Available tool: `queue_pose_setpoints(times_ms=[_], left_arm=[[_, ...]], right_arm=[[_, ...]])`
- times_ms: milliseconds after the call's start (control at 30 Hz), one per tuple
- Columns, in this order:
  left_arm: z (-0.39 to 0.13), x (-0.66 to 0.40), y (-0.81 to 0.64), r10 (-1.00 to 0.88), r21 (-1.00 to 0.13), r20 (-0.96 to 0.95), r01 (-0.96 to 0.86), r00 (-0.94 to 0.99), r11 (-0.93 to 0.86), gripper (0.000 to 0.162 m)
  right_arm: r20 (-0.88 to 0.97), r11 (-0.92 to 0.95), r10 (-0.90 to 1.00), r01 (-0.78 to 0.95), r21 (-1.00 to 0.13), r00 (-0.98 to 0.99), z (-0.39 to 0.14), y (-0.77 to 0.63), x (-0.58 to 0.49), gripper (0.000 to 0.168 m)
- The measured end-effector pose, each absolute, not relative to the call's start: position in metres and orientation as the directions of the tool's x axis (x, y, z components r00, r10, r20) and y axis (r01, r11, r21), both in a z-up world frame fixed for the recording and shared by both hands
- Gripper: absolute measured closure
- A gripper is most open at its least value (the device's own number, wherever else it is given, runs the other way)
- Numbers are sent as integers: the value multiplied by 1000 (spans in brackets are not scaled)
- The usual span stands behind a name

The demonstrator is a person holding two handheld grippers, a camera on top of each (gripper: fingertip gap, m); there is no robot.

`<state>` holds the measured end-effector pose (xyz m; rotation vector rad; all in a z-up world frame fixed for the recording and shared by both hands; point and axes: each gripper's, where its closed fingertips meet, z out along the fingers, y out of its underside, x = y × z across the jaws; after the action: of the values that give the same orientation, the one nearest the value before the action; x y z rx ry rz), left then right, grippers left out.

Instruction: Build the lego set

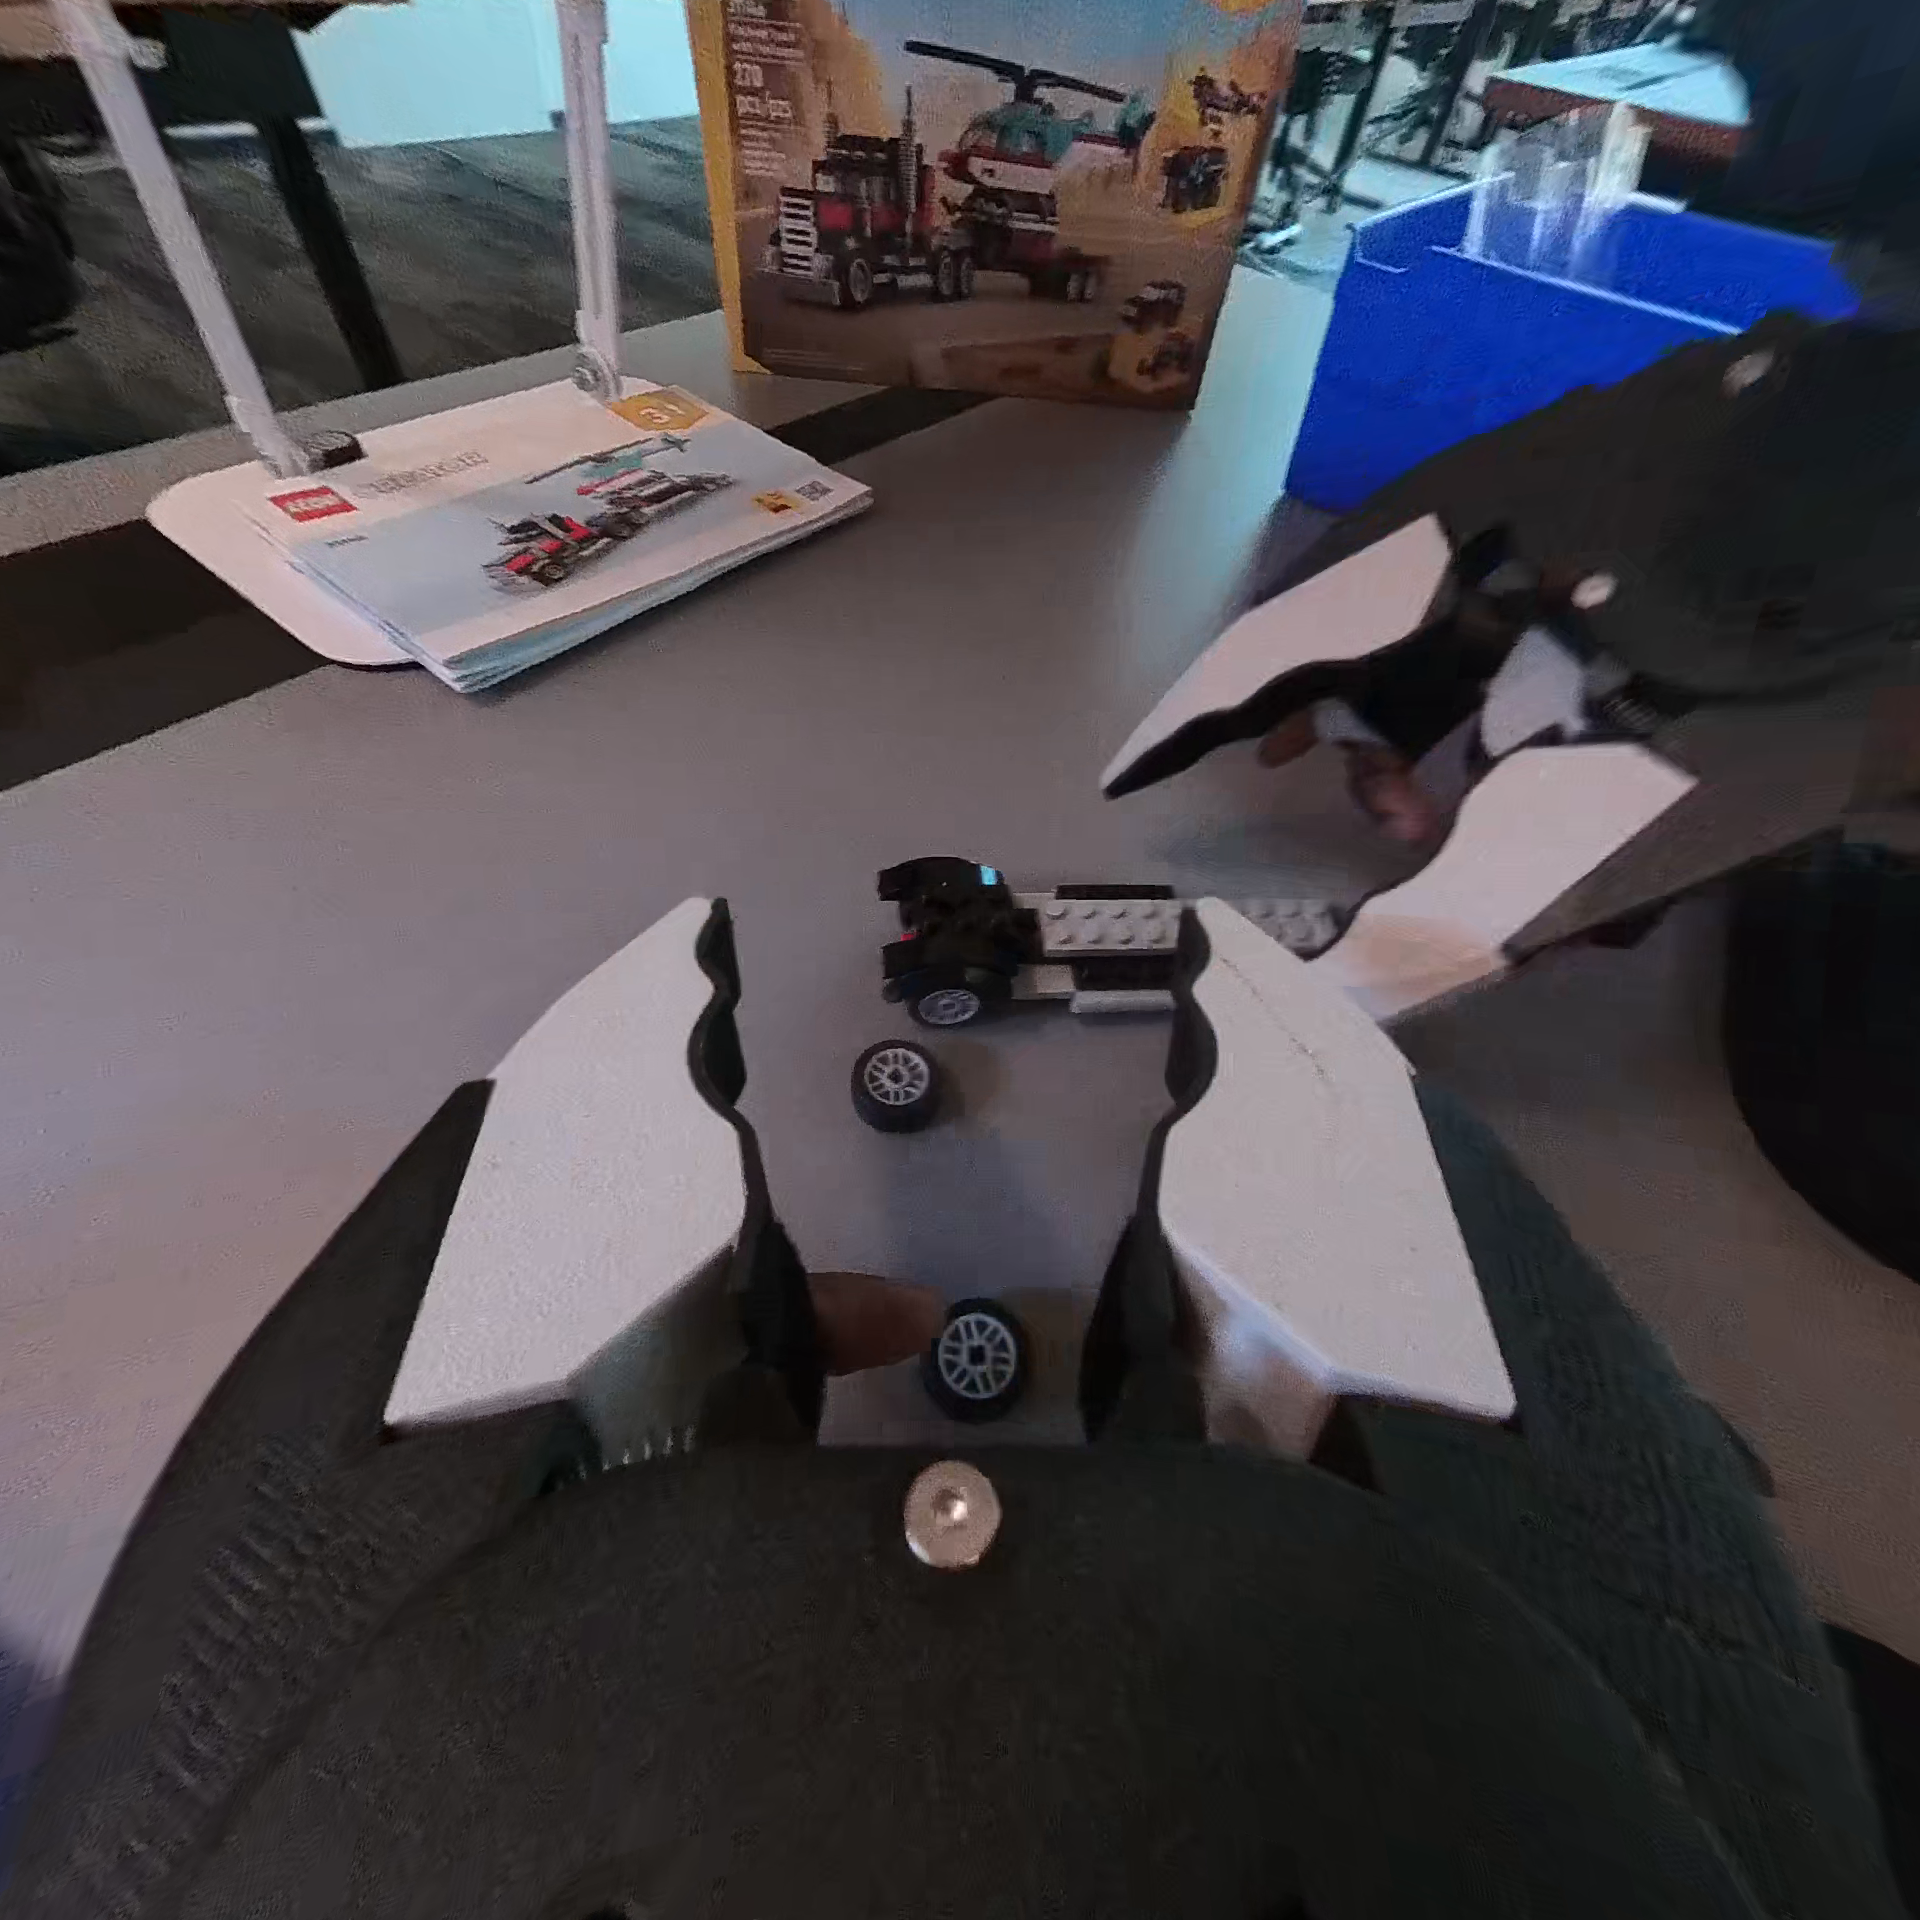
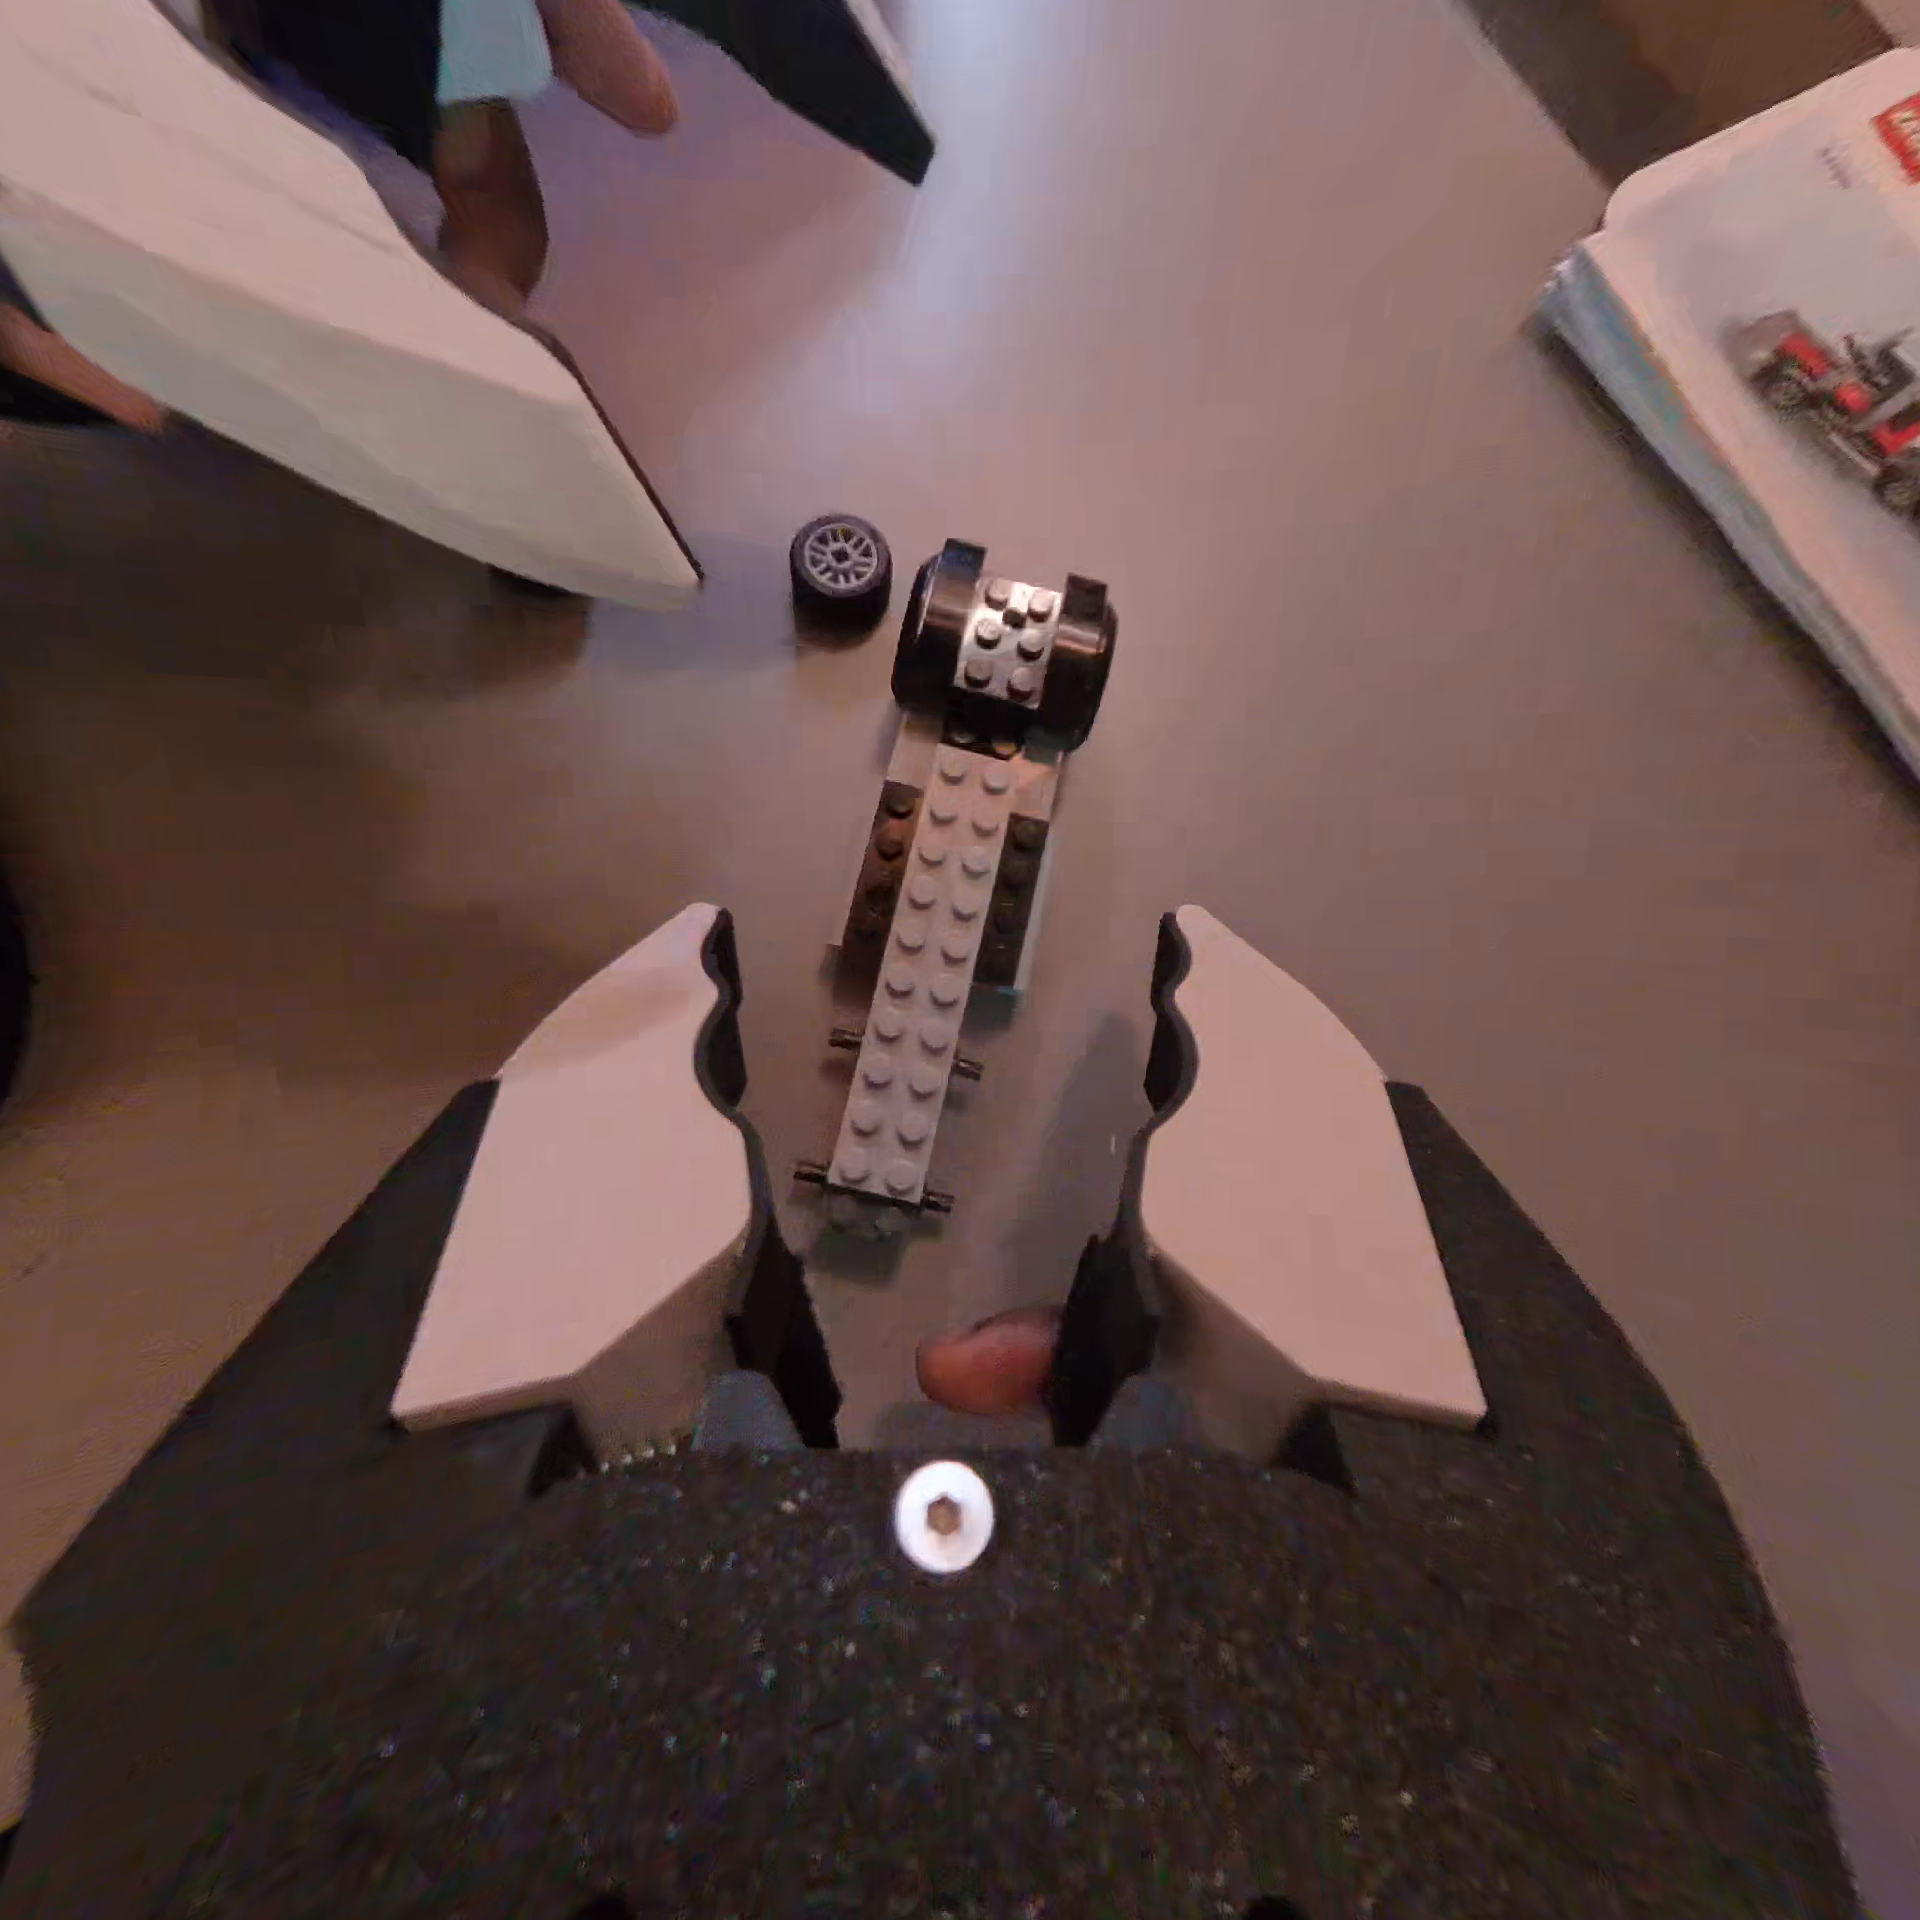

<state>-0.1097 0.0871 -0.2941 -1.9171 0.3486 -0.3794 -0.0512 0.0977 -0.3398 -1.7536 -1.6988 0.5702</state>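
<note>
A partly built truck chassis [image 1: 1112, 925] of grey and black plates lies on the grey table, with a black cab end and one wheel fitted. It also shows in the right wrist view [image 2: 961, 831]. One loose wheel [image 1: 896, 1086] lies just beside the cab and shows in the right wrist view too [image 2: 840, 569]. A second loose wheel [image 1: 975, 1359] lies deep between my left fingers. My left gripper [image 1: 956, 935] is open and empty, its tips beside the chassis. My right gripper [image 2: 940, 935] is open and empty, its fingers either side of the chassis's rear end.
The set's box [image 1: 987, 197] stands at the back. An instruction booklet [image 1: 561, 530] lies on a white stand base at the back left, and shows in the right wrist view [image 2: 1766, 364]. A blue bin [image 1: 1507, 332] stands at the back right. The right gripper [image 1: 1226, 862] shows at the right.
</note>
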Motion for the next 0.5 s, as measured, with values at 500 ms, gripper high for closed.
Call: queue_pose_setpoints(times_ms=[500], left_arm=[[-288, -78, 70, -564, -866, 440, 165, 699, -472, 85]], right_arm=[[904, 875, 413, 323, -360, -111, -281, 68, -62, 131]])
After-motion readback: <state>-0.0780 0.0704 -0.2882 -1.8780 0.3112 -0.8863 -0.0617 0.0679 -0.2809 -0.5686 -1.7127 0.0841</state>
